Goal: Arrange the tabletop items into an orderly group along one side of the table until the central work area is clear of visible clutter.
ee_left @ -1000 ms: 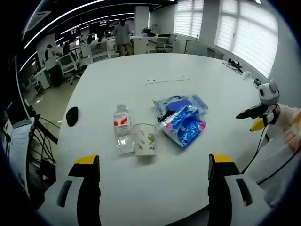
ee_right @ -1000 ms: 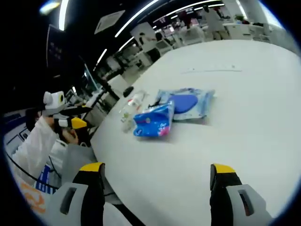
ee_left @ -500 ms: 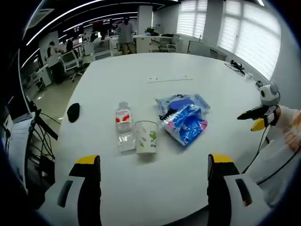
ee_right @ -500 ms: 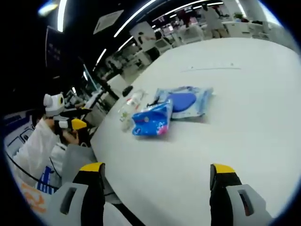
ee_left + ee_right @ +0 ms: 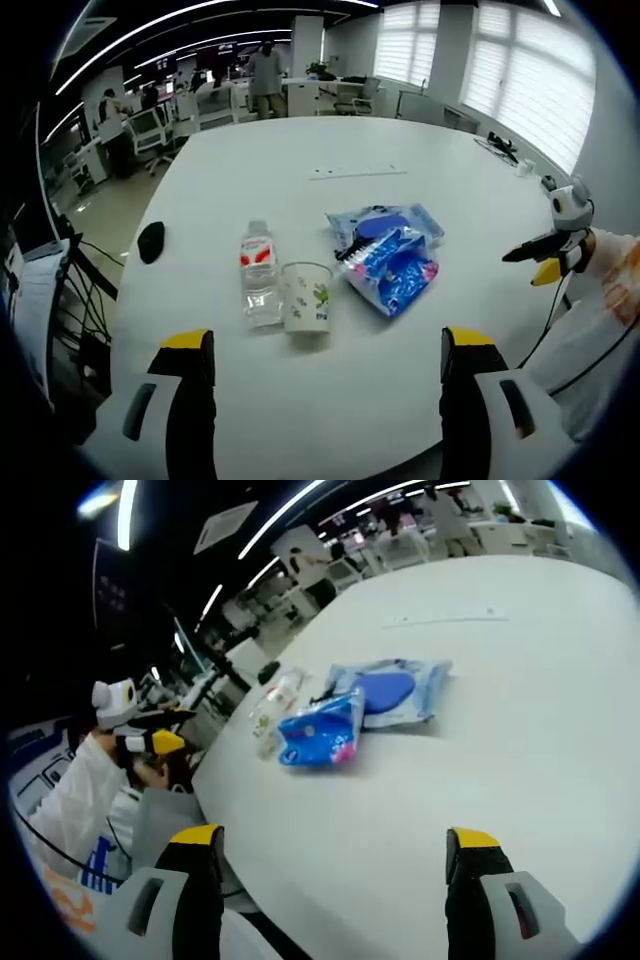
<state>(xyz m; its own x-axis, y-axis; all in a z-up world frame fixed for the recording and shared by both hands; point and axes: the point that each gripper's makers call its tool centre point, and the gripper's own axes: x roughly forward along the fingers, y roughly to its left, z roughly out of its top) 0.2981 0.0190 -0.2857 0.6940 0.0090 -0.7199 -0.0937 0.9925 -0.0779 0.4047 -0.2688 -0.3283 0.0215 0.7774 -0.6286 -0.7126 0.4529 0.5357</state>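
Both grippers, left gripper and right gripper, hover with jaws apart, nothing held. The paper cup touching the water bottle looks tippy; best grasped low, then carried to the surface edge.

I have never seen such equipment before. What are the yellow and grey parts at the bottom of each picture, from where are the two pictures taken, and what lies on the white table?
A person holds a hand tool in each hand, and a camera rides on each one. The yellow-tipped parts are that tool's two jaws.

The left gripper view looks over the left tool onto the white table; the right tool shows at its right side. The right gripper view looks over the right tool.

On the table stand a water bottle and a paper cup side by side. Beside them lie two blue packets, overlapping, and farther left a small black object. Both tools are open and hold nothing.
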